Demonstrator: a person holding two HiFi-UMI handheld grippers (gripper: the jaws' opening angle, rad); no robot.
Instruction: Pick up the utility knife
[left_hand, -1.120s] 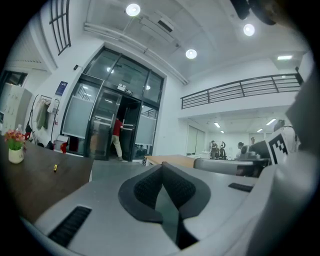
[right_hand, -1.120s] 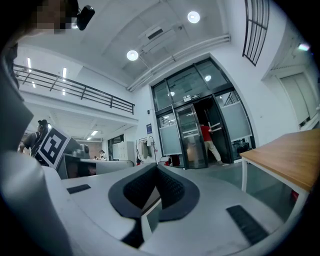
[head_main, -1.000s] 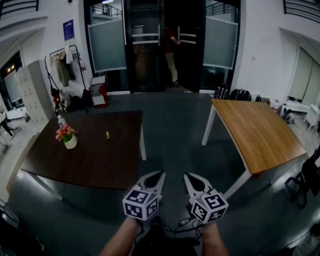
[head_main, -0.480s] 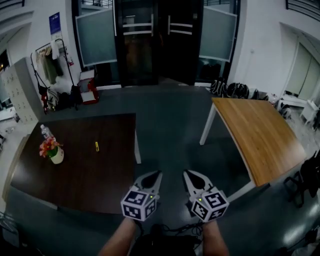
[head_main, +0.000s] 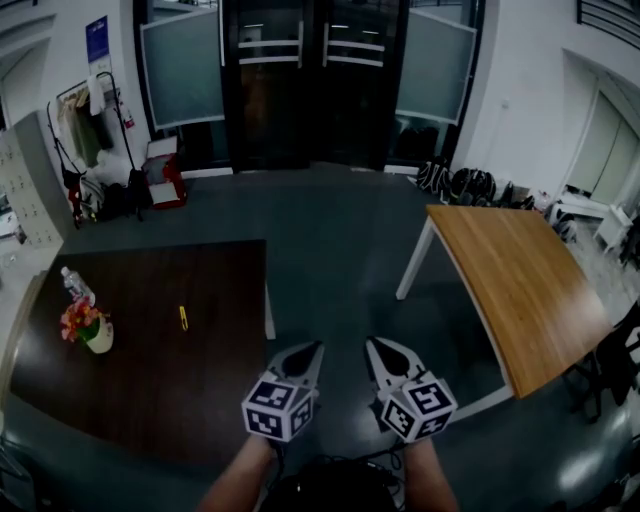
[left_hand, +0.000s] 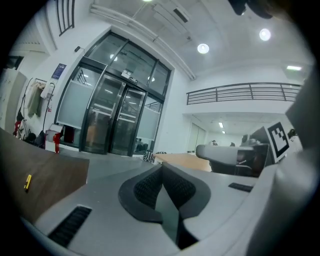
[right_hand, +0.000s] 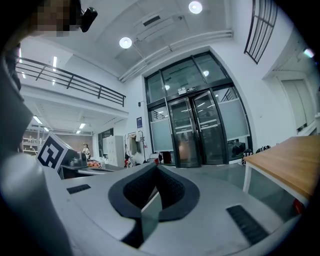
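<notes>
Two grey plastic grippers, each carrying a cube with black-and-white square markers, are held side by side over the dark floor. The left gripper (head_main: 312, 347) has its ribbed black pads pressed together on nothing; the right gripper (head_main: 375, 345) is likewise closed and empty. Two tables stand ahead. The dark brown rectangular table (head_main: 150, 390) on the left bears one small yellow utility knife (head_main: 183, 317) near its middle, well apart from both grippers, one pot of flowers (head_main: 88, 328) and one clear plastic bottle (head_main: 74, 286). The light wooden table (head_main: 520, 290) stands on white legs at the right.
</notes>
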